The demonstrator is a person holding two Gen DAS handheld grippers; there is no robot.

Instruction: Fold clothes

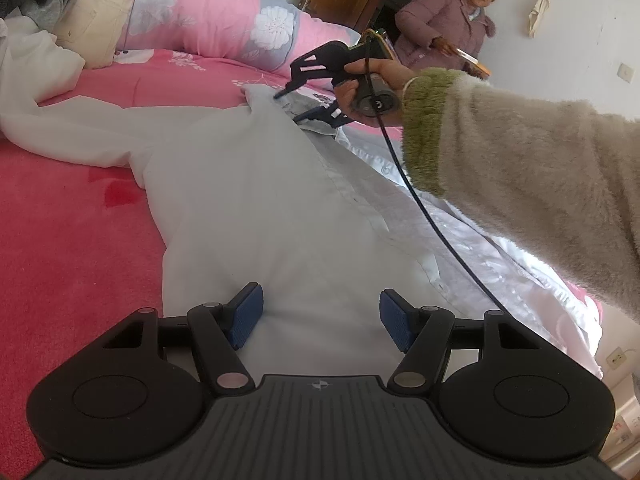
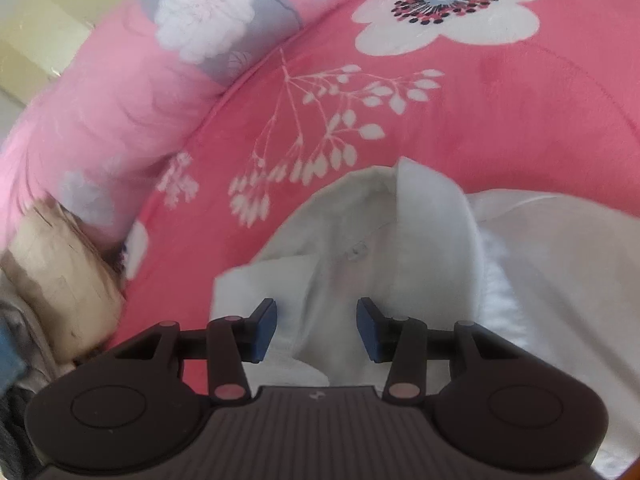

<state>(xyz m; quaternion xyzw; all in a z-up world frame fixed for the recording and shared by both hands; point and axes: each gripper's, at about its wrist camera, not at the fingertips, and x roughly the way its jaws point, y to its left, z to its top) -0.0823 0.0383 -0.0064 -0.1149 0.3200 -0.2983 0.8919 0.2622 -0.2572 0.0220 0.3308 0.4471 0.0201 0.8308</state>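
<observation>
Pink bedspread (image 1: 72,240), white shirt (image 1: 256,200) spread on it, one half lapped over the other, collar (image 2: 432,200) toward the rolled quilt (image 1: 192,12). Looks thin, limp, light; pinch hems or collar. Left gripper (image 1: 320,318) released above the shirt; right gripper (image 2: 316,330) released over the collar.

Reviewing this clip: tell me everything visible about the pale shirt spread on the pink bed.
The pale grey-white collared shirt is thin woven fabric, lying spread and wrinkled on the pink floral bedspread. Its button placket runs along the side nearer the fuzzy beige sleeve, with shinier lining showing beyond it. A sleeve trails off toward the beige pillow. The collar stands partly turned up, with a small button below. The right gripper hangs open over the collar; the left gripper is open over the body.
</observation>
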